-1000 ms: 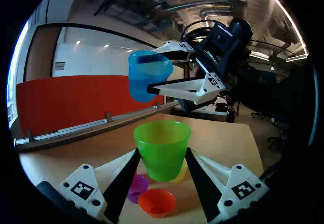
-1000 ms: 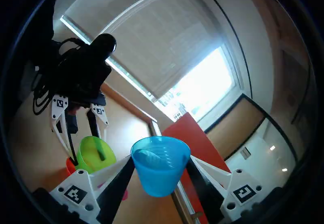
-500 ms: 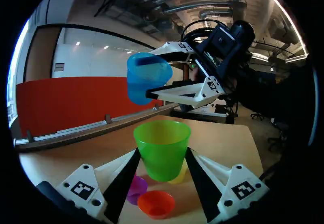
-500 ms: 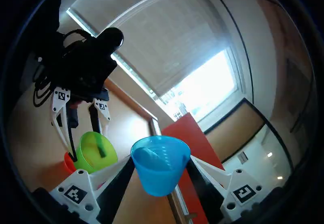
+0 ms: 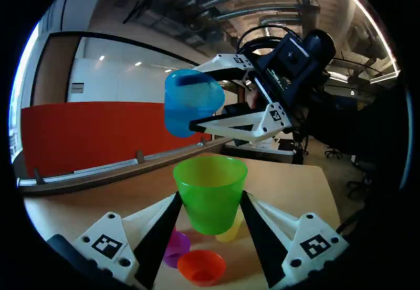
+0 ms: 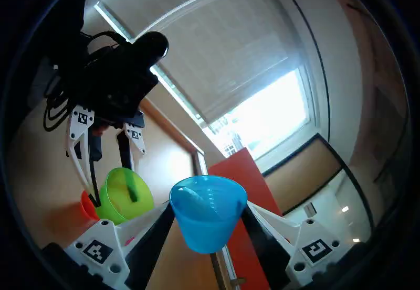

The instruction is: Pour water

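A wooden table is seen, on which a purple cup, an orange cup (nearest) and a yellow cup are set close together

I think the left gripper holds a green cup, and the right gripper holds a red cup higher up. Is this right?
Only the colour is wrong. The right gripper holds a blue cup, not a red one; the right gripper view shows it plainly. The left gripper does hold the green cup, lower down.
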Demonstrator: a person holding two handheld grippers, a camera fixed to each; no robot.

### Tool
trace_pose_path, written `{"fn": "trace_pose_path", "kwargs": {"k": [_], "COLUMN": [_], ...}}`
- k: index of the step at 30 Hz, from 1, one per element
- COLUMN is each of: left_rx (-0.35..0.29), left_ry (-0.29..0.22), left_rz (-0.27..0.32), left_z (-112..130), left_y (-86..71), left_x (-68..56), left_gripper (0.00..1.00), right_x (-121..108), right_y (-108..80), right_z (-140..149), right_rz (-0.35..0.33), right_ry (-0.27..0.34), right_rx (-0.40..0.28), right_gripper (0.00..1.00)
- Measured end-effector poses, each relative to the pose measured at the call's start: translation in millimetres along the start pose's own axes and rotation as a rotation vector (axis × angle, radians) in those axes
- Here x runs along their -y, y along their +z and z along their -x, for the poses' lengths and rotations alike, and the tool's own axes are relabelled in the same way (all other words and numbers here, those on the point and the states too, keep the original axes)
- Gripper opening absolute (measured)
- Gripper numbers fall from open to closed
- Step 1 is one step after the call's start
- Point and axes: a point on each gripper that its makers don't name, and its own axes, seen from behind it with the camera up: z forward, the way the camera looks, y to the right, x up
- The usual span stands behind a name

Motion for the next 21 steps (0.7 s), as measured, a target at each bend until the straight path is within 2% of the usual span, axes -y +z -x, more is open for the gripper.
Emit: {"fn": "trace_pose_path", "kwargs": {"k": [21], "left_rx": [-0.009], "left_ry": [0.005], "left_rz": [-0.002], "left_z": [-4.3], "left_y": [2.0], "left_x": [-0.1], "left_gripper": [0.79], "right_x": [-5.5], "right_y": [-0.6], "right_z": [-1.0], "right_rz": [0.006], "right_ry": [-0.080], "right_rx": [0.019], "right_gripper": [0.89]}}
